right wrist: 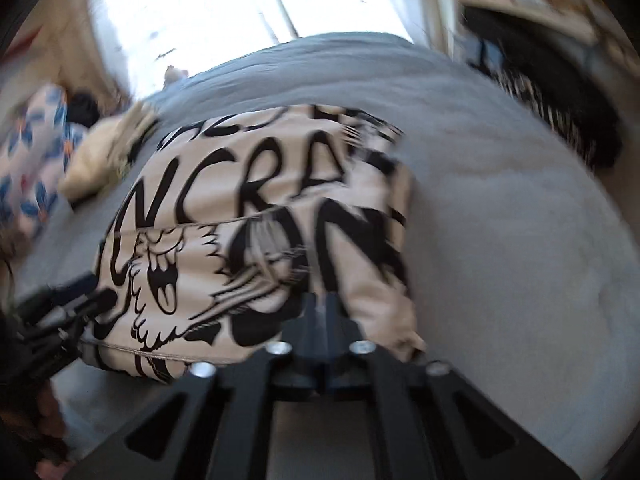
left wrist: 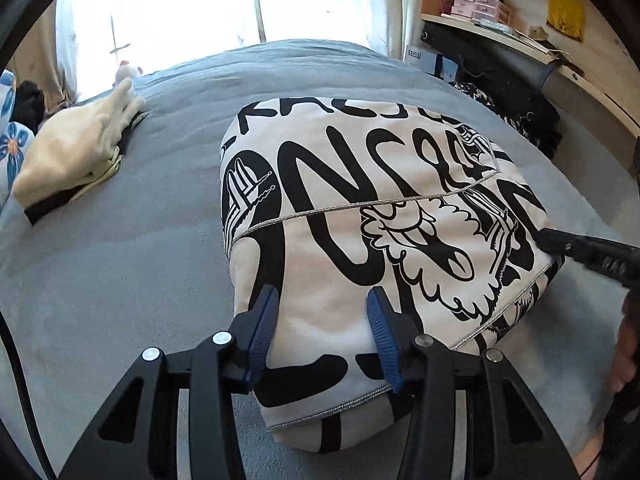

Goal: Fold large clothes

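Observation:
A white garment with bold black lettering and drawings [left wrist: 360, 220] lies folded into a thick rectangle on the grey bed [left wrist: 120, 260]. My left gripper [left wrist: 324, 308] is open, its blue-padded fingers [left wrist: 264, 320] resting over the garment's near left edge, gripping nothing. My right gripper [right wrist: 326, 300] has its jaws closed together at the garment's near edge [right wrist: 260, 240]; the view is blurred. It also shows in the left wrist view [left wrist: 548, 238], touching the garment's right side. The left gripper shows at the lower left of the right wrist view [right wrist: 84, 300].
A cream and black pile of clothes [left wrist: 76, 156] lies at the far left of the bed. A floral pillow [left wrist: 12, 136] sits beyond it. A black patterned garment [left wrist: 516, 120] lies at the bed's far right, under a wooden shelf [left wrist: 500, 36]. Bright curtains [left wrist: 200, 4] are behind.

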The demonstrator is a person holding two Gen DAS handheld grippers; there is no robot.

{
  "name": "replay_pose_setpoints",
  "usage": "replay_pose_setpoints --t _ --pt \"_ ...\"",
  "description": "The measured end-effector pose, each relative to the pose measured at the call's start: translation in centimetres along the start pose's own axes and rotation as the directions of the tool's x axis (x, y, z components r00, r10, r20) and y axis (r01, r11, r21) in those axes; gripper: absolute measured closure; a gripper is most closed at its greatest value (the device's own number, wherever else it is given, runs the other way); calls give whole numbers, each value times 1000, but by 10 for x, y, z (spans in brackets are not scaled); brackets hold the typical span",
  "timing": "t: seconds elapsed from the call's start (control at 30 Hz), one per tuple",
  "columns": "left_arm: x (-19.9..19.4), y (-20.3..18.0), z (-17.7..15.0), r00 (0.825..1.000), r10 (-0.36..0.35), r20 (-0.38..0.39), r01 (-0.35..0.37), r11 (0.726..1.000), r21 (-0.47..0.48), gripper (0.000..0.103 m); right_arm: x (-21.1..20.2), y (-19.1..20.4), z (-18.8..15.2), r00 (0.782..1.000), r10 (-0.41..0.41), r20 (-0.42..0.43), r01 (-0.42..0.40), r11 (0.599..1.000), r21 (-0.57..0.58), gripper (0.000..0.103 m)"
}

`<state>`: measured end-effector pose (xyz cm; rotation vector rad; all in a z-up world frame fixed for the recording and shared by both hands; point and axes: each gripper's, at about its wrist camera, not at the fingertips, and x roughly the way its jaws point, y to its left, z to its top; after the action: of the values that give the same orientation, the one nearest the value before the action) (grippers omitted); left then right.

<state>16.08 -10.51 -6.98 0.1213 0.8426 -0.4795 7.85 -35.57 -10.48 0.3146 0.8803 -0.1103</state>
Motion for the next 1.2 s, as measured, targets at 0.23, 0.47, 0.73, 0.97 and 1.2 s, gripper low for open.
replay_pose_setpoints --t 0.23,0.47,0.73,0.97,1.2 --pt "-9 8 5 998 -33 -44 30 997 -68 47 -21 -4 -6 1000 12 7 -12 999 38 100" --pt "-29 23 5 995 -62 -73 50 986 -159 36 -27 5 -16 998 50 -25 -49 997 65 100" --pt "-54 34 18 992 -88 -86 69 975 -209 21 -49 15 -10 994 106 -31 -104 993 48 69" --pt "-70 38 36 993 -83 -81 64 974 -219 21 -77 22 12 992 126 11 -126 992 -12 54" --pt "-68 50 51 996 -17 -90 -7 965 -260 21 -86 30 34 992 128 17 -127 990 -66 34"
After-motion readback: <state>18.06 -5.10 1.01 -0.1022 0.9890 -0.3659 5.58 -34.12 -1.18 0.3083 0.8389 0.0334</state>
